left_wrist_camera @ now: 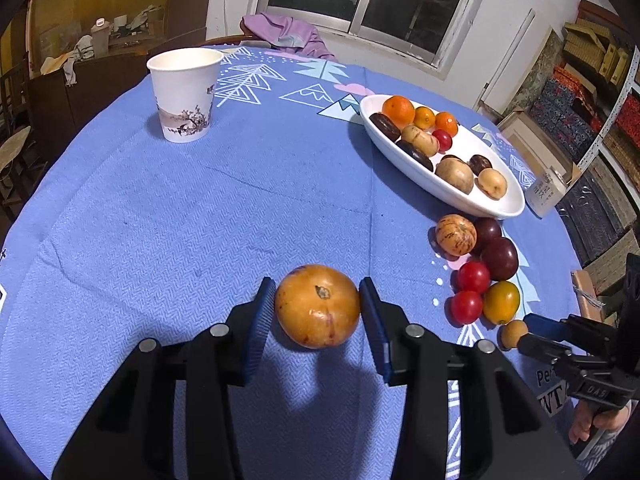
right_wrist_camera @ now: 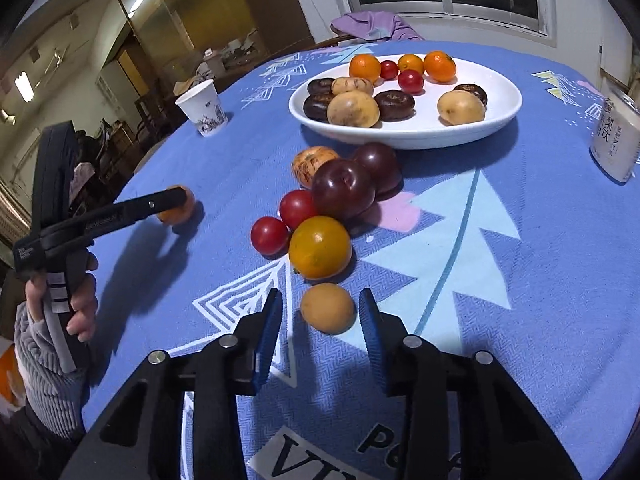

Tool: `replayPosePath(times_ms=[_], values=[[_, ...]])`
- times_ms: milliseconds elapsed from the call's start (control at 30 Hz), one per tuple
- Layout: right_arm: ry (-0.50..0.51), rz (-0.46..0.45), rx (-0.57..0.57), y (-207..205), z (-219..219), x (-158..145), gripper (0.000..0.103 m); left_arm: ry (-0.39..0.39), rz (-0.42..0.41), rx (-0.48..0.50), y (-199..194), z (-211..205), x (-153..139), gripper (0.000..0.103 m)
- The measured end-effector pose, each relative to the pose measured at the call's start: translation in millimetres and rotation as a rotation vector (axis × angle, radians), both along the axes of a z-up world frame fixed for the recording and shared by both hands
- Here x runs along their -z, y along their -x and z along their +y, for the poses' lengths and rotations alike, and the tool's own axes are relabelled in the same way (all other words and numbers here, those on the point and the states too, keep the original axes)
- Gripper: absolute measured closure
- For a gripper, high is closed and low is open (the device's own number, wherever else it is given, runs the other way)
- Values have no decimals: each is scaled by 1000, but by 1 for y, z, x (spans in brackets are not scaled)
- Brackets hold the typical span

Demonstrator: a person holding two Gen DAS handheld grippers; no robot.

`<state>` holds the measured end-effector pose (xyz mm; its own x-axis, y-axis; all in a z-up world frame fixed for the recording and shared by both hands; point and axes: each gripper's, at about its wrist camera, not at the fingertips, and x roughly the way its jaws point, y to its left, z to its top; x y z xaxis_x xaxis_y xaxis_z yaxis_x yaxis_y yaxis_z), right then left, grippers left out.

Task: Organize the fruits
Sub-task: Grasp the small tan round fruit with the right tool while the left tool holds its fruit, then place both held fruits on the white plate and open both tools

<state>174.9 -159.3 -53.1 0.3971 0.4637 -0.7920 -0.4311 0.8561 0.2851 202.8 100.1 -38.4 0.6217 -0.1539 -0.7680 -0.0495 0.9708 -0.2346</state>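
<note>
A large orange-brown round fruit [left_wrist_camera: 317,306] rests on the blue tablecloth, and my left gripper [left_wrist_camera: 316,282] is shut on it, both blue pads against its sides. The right wrist view shows this gripper [right_wrist_camera: 176,202] at the left. A small tan fruit [right_wrist_camera: 328,308] lies between the fingers of my right gripper [right_wrist_camera: 320,294]. That gripper is open, with a gap showing beside the left pad. Just beyond it lie a yellow-orange tomato [right_wrist_camera: 320,246], two red tomatoes [right_wrist_camera: 270,236], two dark plums [right_wrist_camera: 344,190] and a striped fruit [right_wrist_camera: 314,162]. A white oval plate [right_wrist_camera: 400,140] holds several fruits.
A paper cup [left_wrist_camera: 186,94] stands at the far left of the table. A white drink carton [right_wrist_camera: 616,144] stands at the right edge beyond the plate. A purple cloth [left_wrist_camera: 288,34] lies at the far edge under the window. A hand [right_wrist_camera: 82,312] grips the left tool.
</note>
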Motion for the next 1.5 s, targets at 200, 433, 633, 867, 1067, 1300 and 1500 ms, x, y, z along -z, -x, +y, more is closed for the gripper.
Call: replayPosePath(times_ms=[200,433,633,867,1067,1300,1500], values=[[10,22,2,-2,2,7,68,-8,10,8,-2,-3,3,60],[-13,30,-3,-1,0,8,74,-27,13,22,-3,-7,6,60],[-62,-7,22,1,-11,-7,74,37,4,35,-2,-8,-2,60],[-133,-142,185,-34,-51,-75,74,-37,-62,129,-44,-60,-60,60],[-127,-139,289,-105,-57,-83,74,0,-76,219,-102,-120,-86,60],[-80,-82,358,-180,-53,-49,74,6,-12,198,-192,-150,-67,60],[-51,-66,396,-217,-54,-31,74,18,41,177,-240,-148,-36,60]])
